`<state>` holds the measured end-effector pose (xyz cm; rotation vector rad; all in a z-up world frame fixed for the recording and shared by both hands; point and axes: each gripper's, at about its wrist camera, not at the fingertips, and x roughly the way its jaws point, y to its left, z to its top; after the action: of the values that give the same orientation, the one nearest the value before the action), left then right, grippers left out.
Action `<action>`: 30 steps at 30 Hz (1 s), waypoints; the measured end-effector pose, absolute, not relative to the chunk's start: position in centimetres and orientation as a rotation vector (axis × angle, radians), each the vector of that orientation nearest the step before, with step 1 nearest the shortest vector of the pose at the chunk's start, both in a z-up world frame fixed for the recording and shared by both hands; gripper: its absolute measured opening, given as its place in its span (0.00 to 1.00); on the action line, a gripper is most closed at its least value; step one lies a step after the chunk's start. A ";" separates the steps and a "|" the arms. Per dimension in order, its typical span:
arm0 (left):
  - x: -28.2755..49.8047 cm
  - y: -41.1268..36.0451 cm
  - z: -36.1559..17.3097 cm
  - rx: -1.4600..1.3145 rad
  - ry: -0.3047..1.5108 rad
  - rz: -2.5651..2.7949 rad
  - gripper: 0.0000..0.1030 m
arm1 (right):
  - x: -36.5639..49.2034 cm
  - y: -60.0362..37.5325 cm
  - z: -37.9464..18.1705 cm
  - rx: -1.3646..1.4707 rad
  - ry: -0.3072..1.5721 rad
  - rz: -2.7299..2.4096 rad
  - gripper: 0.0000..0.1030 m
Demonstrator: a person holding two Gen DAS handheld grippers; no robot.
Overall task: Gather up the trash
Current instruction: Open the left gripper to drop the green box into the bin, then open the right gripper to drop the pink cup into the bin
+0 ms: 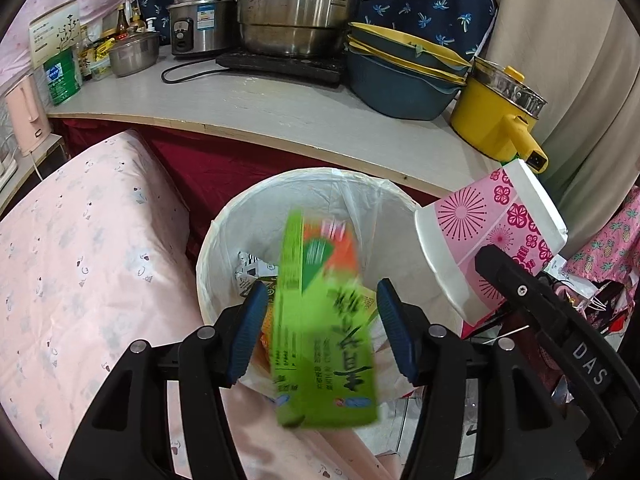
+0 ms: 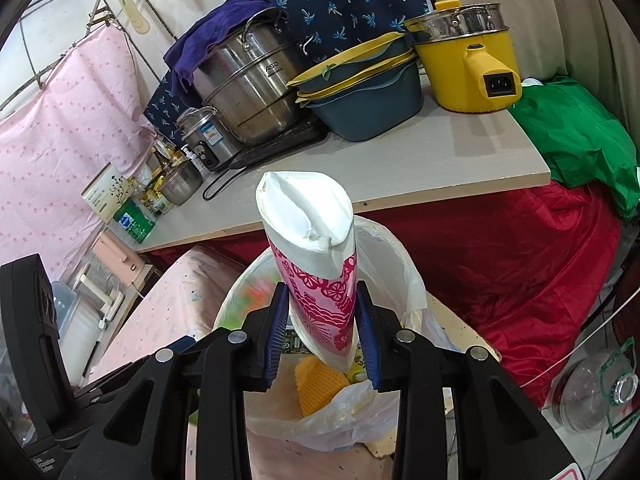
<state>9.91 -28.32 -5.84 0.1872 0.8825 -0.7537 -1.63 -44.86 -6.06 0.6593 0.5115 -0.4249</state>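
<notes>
A green and orange carton [image 1: 324, 320] is motion-blurred between the pads of my left gripper [image 1: 320, 328], whose jaws stand wide apart without touching it, above a white-lined trash bin [image 1: 224, 232]. My right gripper [image 2: 322, 332] is shut on a squashed pink and white paper cup [image 2: 316, 256], held over the same bin [image 2: 384, 252]. The cup [image 1: 492, 240] and right gripper also show at the right of the left wrist view. Other trash lies in the bin.
A wooden counter [image 1: 280, 112] behind the bin carries steel pots [image 1: 296, 8], stacked blue basins [image 1: 400, 80] and a yellow electric pot [image 1: 492, 116]. A pink-covered surface [image 1: 80, 260] lies left of the bin. Red cloth [image 2: 520, 260] hangs under the counter.
</notes>
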 end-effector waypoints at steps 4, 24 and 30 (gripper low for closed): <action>10.5 -27.9 -5.9 0.169 0.882 -0.737 0.64 | -1.0 -44.8 -6.2 0.655 0.518 -0.420 0.31; 11.7 -23.2 -5.8 0.146 0.852 -0.651 0.74 | 3.1 -41.9 -5.9 0.586 0.565 -0.365 0.39; 11.4 -22.0 -5.4 0.141 0.840 -0.637 0.75 | 3.2 -40.9 -5.0 0.566 0.558 -0.359 0.41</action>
<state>11.45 -21.96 -5.45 0.1411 0.8399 -0.6369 3.17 -40.93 -5.03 0.5664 0.5582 -0.3585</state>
